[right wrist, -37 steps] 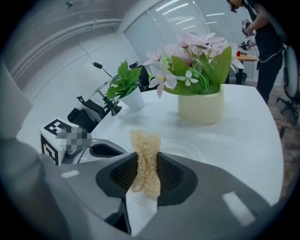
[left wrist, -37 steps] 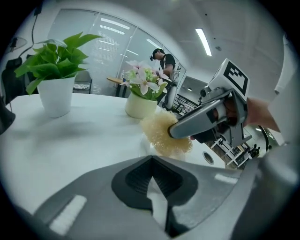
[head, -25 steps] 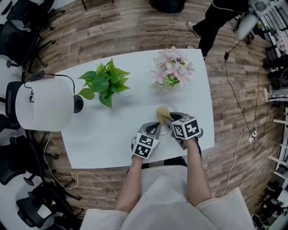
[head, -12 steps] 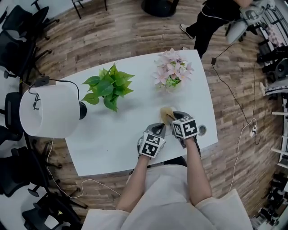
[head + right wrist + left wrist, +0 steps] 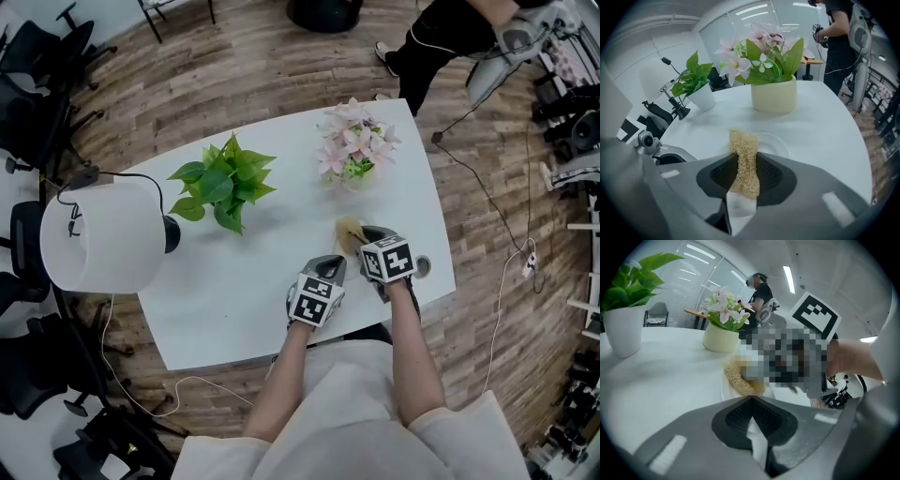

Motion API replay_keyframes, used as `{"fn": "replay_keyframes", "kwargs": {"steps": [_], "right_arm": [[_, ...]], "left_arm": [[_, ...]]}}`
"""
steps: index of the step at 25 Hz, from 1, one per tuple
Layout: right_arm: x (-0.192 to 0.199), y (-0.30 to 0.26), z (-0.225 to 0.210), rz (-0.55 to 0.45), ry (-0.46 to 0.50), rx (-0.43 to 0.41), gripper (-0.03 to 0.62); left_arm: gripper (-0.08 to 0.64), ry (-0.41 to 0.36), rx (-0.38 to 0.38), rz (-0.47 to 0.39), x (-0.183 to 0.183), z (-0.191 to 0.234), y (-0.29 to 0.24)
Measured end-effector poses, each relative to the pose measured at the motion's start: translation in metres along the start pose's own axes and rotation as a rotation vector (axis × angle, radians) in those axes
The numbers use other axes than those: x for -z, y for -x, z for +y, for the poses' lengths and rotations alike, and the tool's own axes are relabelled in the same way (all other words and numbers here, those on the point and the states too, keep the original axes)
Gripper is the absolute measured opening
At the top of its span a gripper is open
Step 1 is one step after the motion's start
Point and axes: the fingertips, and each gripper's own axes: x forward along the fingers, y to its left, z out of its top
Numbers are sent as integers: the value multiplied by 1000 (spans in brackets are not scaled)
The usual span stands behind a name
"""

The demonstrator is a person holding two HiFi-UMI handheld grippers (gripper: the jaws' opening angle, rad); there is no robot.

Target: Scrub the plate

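Clamping loofah (image 5: 742, 140), right gripper (image 5: 746, 158), left gripper (image 5: 751, 399) seemingly pinching half-hidden plate (image 5: 776, 143)

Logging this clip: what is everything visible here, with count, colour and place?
oval table: one, white, centre, on wood floor.
leafy plant in white pot: one, green, table's far left.
flowers in cream pot: one, pink, table's far right.
shaded lamp: one, white, table's left end.
round white plate: one, near edge, by the grippers.
tan loofah scrubber: one, at the plate.
office chairs: several, black, left side.
standing person: one, dark clothes, beyond table.
left gripper: grey, apparently shut on plate's rim.
right gripper: grey, shut on scrubber.
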Motion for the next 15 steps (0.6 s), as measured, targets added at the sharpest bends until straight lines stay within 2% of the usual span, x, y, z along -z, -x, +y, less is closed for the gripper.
{"fn": "replay_keyframes", "kwargs": {"steps": [8,11,15], "right_arm": [[-10,2,-10,-3,38,21,132],[-15,3,-13,-13,38,12,132],[-23,5,-18,-29,41,-4,133]], "left_arm": [[0,-22,-10,22,-1,0,-2],[0,-22,-15,40,0,1,-4],[0,-59,-31,77,4,0,-8]]}}
